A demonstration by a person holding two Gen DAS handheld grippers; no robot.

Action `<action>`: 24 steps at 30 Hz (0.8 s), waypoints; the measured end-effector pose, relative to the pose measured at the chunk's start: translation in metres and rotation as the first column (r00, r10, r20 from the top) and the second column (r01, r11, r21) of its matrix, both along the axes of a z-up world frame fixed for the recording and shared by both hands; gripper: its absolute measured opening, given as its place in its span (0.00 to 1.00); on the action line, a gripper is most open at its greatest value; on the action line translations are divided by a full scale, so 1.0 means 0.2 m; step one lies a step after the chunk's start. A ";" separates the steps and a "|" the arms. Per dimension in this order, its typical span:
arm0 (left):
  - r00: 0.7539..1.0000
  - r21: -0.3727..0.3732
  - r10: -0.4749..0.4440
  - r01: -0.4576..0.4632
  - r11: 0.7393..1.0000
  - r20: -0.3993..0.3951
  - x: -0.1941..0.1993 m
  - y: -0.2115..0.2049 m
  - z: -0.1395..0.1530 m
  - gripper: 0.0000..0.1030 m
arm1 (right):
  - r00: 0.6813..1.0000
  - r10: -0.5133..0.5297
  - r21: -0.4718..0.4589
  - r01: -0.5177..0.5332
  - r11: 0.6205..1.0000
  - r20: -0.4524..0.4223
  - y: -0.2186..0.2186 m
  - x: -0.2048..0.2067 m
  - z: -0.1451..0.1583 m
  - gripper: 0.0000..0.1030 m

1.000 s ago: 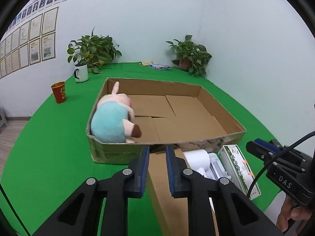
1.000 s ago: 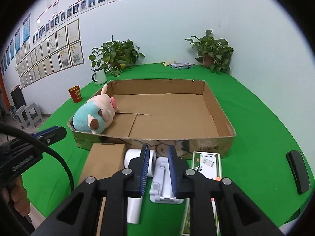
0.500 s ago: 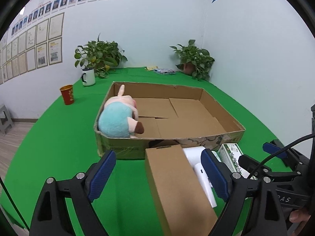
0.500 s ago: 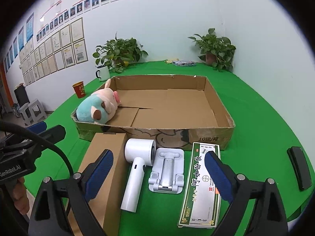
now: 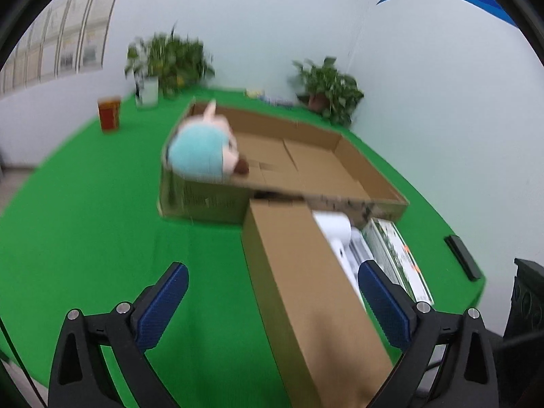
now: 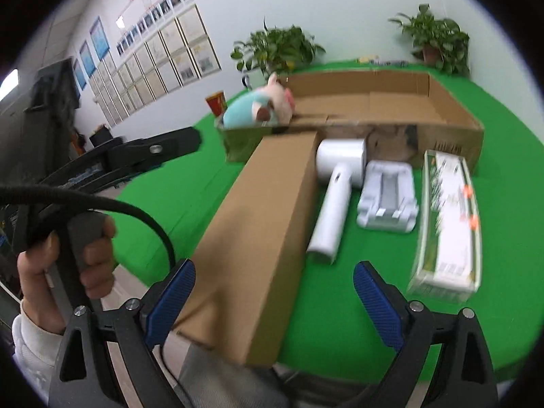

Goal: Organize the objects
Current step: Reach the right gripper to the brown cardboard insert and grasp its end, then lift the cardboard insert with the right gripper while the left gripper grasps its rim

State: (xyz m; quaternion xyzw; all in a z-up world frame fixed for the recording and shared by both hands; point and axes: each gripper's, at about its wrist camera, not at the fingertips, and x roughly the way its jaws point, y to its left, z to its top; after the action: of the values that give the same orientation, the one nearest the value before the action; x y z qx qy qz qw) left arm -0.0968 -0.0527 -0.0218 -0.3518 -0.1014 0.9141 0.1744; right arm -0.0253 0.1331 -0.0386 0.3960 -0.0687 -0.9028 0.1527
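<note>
A long brown cardboard box (image 5: 299,272) (image 6: 265,210) lies lengthwise on the green table, in front of a large open cardboard tray (image 5: 370,173) (image 6: 452,108). A teal and pink plush pig (image 5: 204,153) (image 6: 258,108) sits in the tray's left corner. My left gripper (image 5: 273,301) hangs over the box's near part; its jaws are opening and neither pad touches the box between them. My right gripper (image 6: 273,289) stands open above the box's near end, also without touching it. Right of the box lie a white hair dryer (image 6: 336,197), a white stand (image 6: 387,200) and a green-white carton (image 6: 445,224).
A black flat device (image 5: 462,261) lies near the table's right edge. A red cup (image 5: 109,114), a white mug (image 5: 148,90) and potted plants (image 5: 326,88) stand at the back. A person's hand (image 6: 85,238) holds the left gripper's handle beyond the table's front edge.
Both grippers went from almost shut to wide open. Both cameras came down and closer to the long brown box, and the right view swung left so that the left gripper shows.
</note>
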 end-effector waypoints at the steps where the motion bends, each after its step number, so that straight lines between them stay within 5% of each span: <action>1: 1.000 0.017 -0.015 0.014 1.000 0.019 0.00 -0.01 -0.03 0.98 | 1.000 0.005 0.022 -0.005 1.000 0.010 -0.04 0.01 0.00 0.92; 7: 0.993 0.105 -0.069 0.059 0.993 0.095 -0.01 -0.05 -0.15 0.97 | 0.999 0.047 0.220 -0.043 0.975 -0.012 -0.30 0.05 0.01 0.92; 12: 0.988 0.133 -0.062 0.043 0.990 0.141 0.00 -0.11 -0.22 0.97 | 0.999 0.022 0.405 -0.008 0.914 -0.030 -0.43 0.03 -0.07 0.94; 19: 0.983 0.152 -0.050 0.023 0.988 0.177 0.05 -0.19 -0.27 0.97 | 1.000 -0.025 0.357 0.022 0.934 0.002 -0.36 -0.02 -0.15 0.87; 24: 0.978 0.221 -0.074 0.030 0.975 0.194 0.07 -0.24 -0.31 0.97 | 0.999 0.026 0.117 -0.029 0.993 0.026 -0.31 -0.03 -0.11 0.86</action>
State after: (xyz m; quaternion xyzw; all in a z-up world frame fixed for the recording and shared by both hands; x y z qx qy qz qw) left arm -0.0835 -0.1014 -0.0835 -0.4238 -0.2082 0.8524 0.2247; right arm -0.0316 0.0718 -0.0604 0.4162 -0.0119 -0.8983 0.1406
